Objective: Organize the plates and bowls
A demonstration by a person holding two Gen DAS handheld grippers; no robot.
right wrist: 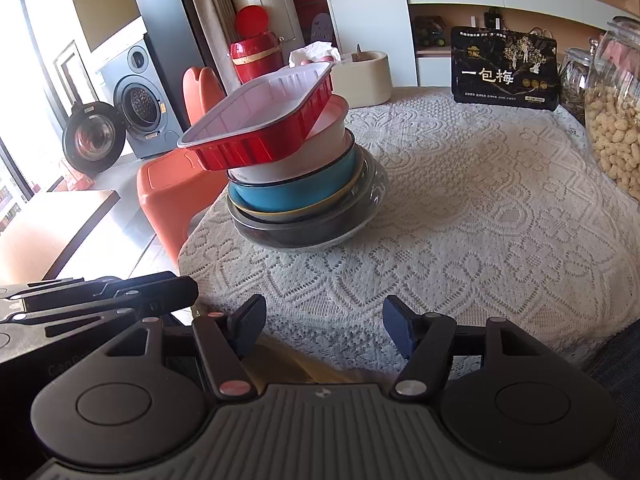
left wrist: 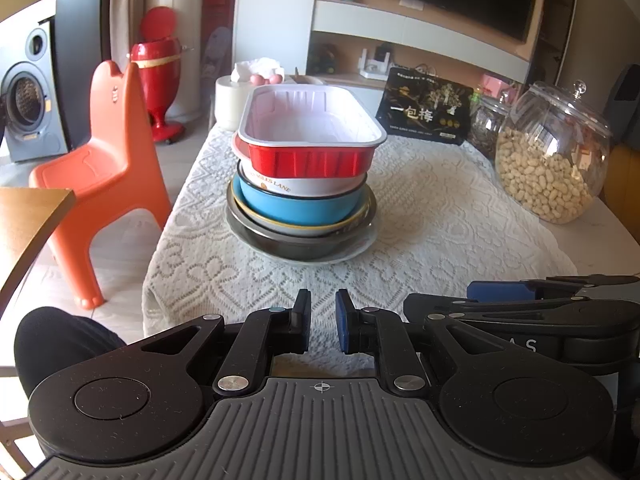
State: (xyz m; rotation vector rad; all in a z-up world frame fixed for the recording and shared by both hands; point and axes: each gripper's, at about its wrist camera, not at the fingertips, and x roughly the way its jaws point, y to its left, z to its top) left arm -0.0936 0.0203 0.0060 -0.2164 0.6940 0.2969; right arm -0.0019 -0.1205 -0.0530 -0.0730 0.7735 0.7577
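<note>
Glossy red foil tray point(left wrist: 312, 136) with matt white lining, smooth blue enamelled bowl point(left wrist: 296, 204), clear glass jar point(left wrist: 552, 156), and rough white lace cloth point(left wrist: 420, 216) covered the tabletop.

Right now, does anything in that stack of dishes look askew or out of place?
Yes. The red foil tray on top sits tilted, overhanging the white bowl toward the orange chair. It is rectangular on round bowls, so it does not nest. Nothing looks spilled or broken.
</note>
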